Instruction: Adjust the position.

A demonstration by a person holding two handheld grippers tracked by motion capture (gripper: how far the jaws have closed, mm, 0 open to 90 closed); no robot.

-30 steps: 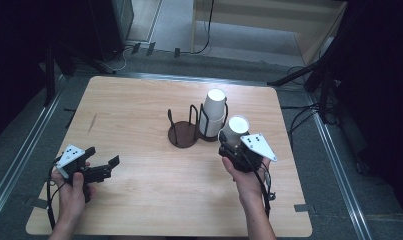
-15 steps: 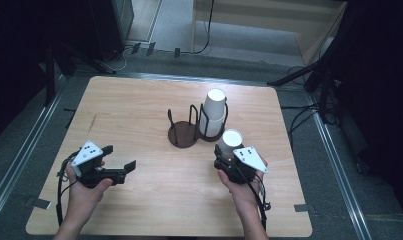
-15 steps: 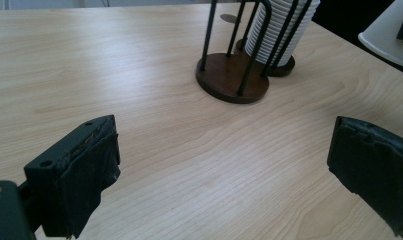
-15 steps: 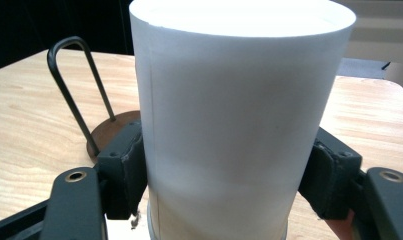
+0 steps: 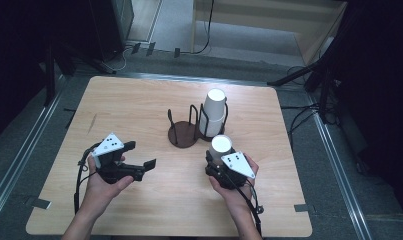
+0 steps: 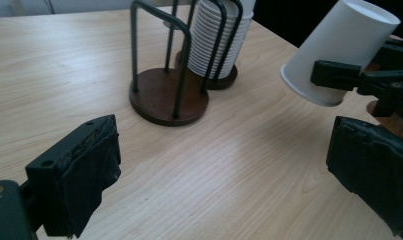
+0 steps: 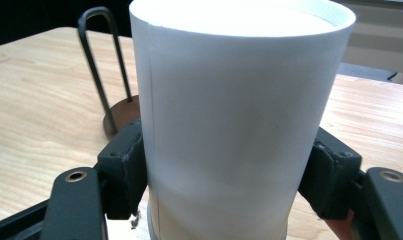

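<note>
A white paper cup (image 5: 221,144) is held mouth-down and tilted in my right gripper (image 5: 219,159), whose jaws are shut on its sides; up close the cup (image 7: 239,110) sits between the pads of the right gripper (image 7: 229,172). A dark wire cup holder (image 5: 183,134) stands at the table's middle with one empty round base. Its other bay holds a stack of white cups (image 5: 212,112). My left gripper (image 5: 139,155) is open over the table's near left, jaws pointing toward the held cup (image 6: 339,47). Nothing lies between the jaws of the left gripper (image 6: 224,185).
The wooden table (image 5: 134,100) has metal rails along both sides. The empty holder base (image 6: 168,97) and the cup stack (image 6: 216,40) stand just beyond the left jaws. Dark stands and cables surround the table on the floor.
My left gripper has moved right toward the table's centre and turned toward the cup. My right gripper, still holding the cup, has drawn back toward the near edge and slightly left.
</note>
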